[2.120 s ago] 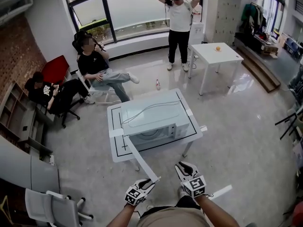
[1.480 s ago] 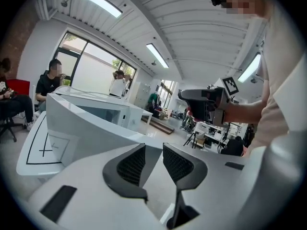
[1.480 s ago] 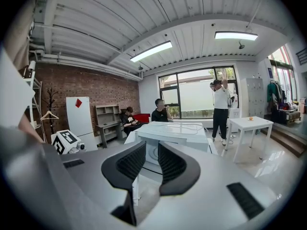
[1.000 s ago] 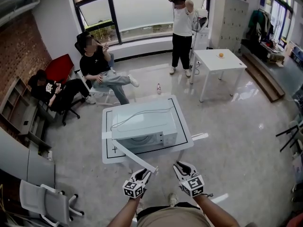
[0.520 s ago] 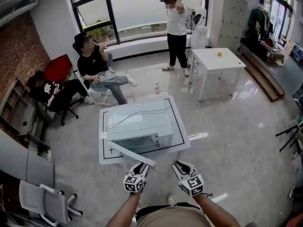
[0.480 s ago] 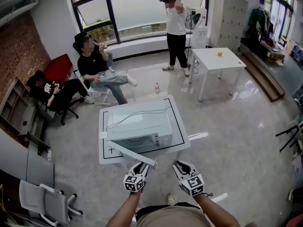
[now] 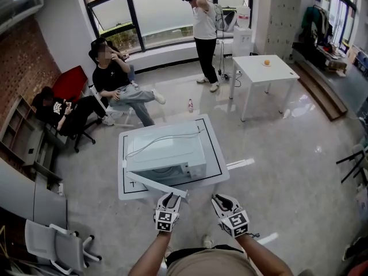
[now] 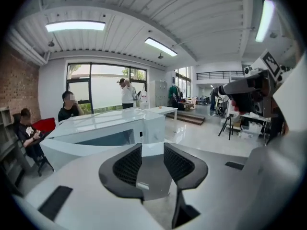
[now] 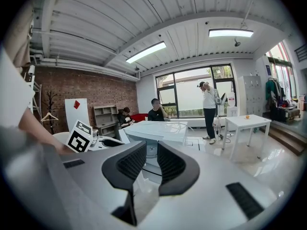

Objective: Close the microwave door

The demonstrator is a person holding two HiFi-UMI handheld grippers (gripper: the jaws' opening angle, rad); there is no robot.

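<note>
Glossy grey floor (image 7: 287,154) is throwing back window glare across an open room. Nearest, the left gripper (image 7: 168,196), topped by a cube of black-and-white square markers, is pointing at the free end of the microwave door (image 7: 156,183). Its tips are lying just beside the door; contact is not showing clearly. Its dark ribbed pads are standing apart, nothing pinched. The right gripper (image 7: 221,199) is hovering a little to the right, clear of the door. Its jaws have just been closing but are showing a gap, with nothing in it. The door, a long flat white panel, is hanging open, slanting from the microwave's front left corner out toward the grippers. The microwave (image 7: 164,151), a boxy pale glossy shell with a thin cable (image 7: 167,137) curving over its top, is sitting on a low white square table (image 7: 215,168) edged with a black line. Beyond, a small bottle (image 7: 190,104) is standing on the floor. Farther left, one person (image 7: 115,79) is sitting, and another (image 7: 54,111) is slouching beside a red seat (image 7: 69,84) near the rough brick wall (image 7: 23,56). A third person (image 7: 204,22) is standing with arms raised before tall dark-framed windows (image 7: 161,4). To the right, a white square-topped table (image 7: 270,71) is carrying a small round orange thing (image 7: 266,61).
</note>
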